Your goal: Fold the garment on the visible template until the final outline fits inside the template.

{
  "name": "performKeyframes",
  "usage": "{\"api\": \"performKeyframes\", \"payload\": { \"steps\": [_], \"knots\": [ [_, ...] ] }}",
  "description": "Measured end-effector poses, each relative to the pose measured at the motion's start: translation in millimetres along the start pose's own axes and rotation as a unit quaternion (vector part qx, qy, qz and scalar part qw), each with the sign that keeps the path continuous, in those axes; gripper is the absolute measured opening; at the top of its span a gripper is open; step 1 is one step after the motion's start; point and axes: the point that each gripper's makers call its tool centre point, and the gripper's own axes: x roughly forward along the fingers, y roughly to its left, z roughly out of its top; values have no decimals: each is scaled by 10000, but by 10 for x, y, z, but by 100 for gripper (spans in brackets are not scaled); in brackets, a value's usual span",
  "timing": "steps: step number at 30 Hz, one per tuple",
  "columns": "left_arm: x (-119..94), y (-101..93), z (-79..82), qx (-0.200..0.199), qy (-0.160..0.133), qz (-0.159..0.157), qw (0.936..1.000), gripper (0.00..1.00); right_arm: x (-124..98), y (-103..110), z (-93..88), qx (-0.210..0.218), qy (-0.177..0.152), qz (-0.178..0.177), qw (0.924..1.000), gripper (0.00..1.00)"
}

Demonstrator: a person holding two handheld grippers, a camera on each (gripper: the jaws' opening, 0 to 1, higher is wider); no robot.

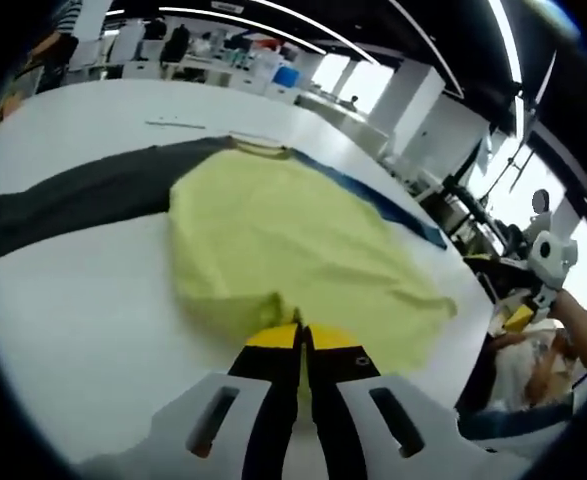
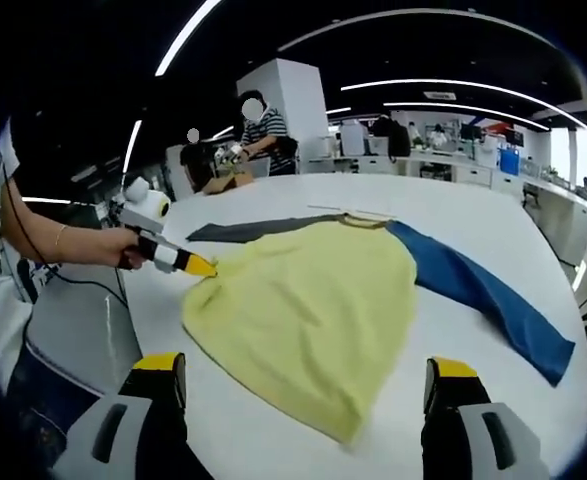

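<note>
Between the closed left hand-held gripper (image 1: 300, 340) jaws: yellow shirt (image 1: 293, 240) hem, pinched. Right hand-held gripper (image 2: 308, 385): wide open, empty. Risk: one-sided pull bunches fabric.

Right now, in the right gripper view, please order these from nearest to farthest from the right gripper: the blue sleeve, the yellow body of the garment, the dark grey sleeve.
1. Yellow body: just ahead of the open right gripper, centre.
2. Blue sleeve: to the right, stretched out on the white table.
3. Dark grey sleeve: beyond the yellow body, far left side.
</note>
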Motion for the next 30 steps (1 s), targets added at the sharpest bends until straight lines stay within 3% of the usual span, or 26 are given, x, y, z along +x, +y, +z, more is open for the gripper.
{"api": "performKeyframes", "payload": {
  "steps": [10, 14, 22, 25, 30],
  "knots": [
    [164, -40, -42, 719, 4, -15, 9974, 0, -22, 7, 18, -40, -48, 22, 10000, 99],
    [131, -96, 55, 1468, -241, -46, 9889, 5, -24, 19, 18, -65, -42, 61, 10000, 99],
    [-48, -136, 113, 2169, -398, -192, 9752, 18, -17, 11, 44, -92, -52, 71, 9999, 99],
    [-108, -91, 85, 2332, -314, -118, 9718, 19, -12, 7, 49, -94, -53, 68, 9999, 99],
    [-179, 33, 29, 2347, -175, 19, 9719, 16, -6, 9, 43, -75, -44, 72, 9999, 99]
  ]
}}
